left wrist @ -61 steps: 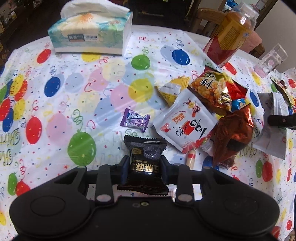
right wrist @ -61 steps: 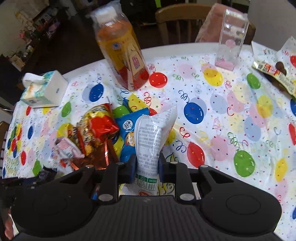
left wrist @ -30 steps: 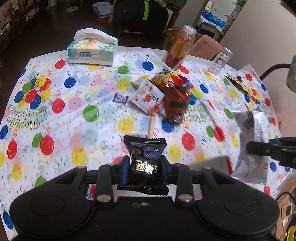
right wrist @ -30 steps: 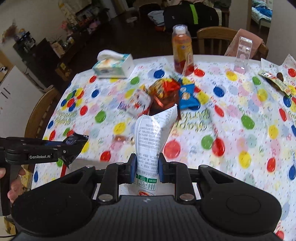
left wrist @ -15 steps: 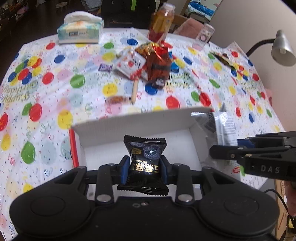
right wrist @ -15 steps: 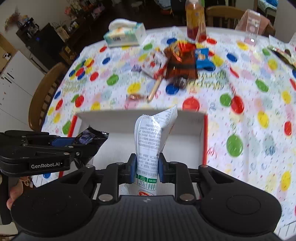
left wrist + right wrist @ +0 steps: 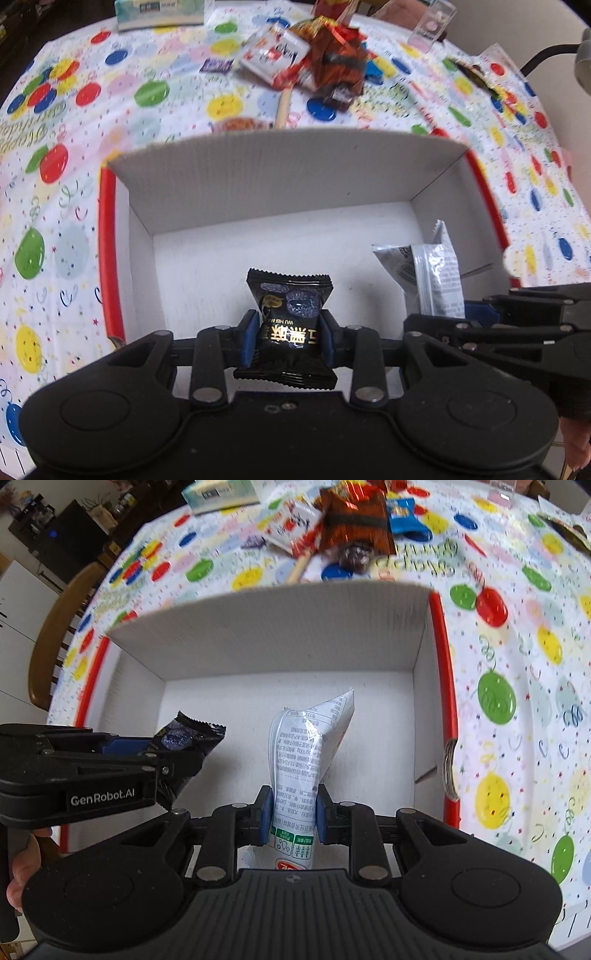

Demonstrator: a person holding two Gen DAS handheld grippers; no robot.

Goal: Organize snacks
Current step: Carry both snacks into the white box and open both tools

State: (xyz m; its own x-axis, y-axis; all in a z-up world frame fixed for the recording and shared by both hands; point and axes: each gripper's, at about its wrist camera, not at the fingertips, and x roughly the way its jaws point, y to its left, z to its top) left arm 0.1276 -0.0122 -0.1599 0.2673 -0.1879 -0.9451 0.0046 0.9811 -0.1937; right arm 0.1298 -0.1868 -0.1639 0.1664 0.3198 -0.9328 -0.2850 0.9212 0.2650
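Left wrist view showed me the left gripper (image 7: 288, 338) with its jaws clamped on a small black snack packet (image 7: 287, 328), held above the floor of the white cardboard box (image 7: 280, 177) with the red trim. To its right, the right gripper (image 7: 290, 816) had its jaws pinched on a tall white pouch (image 7: 304, 760), also over the box, nearer the right wall. Both snacks sat apart, not touching. The remaining snack pile (image 7: 325, 62) lay on the counter (image 7: 66, 221) beyond the far wall. I judged this the drop step: to do it well I would lower each pack close to the floor before letting go, keep them in separate halves, and lay the pouch flat so it would not tip onto the packet.
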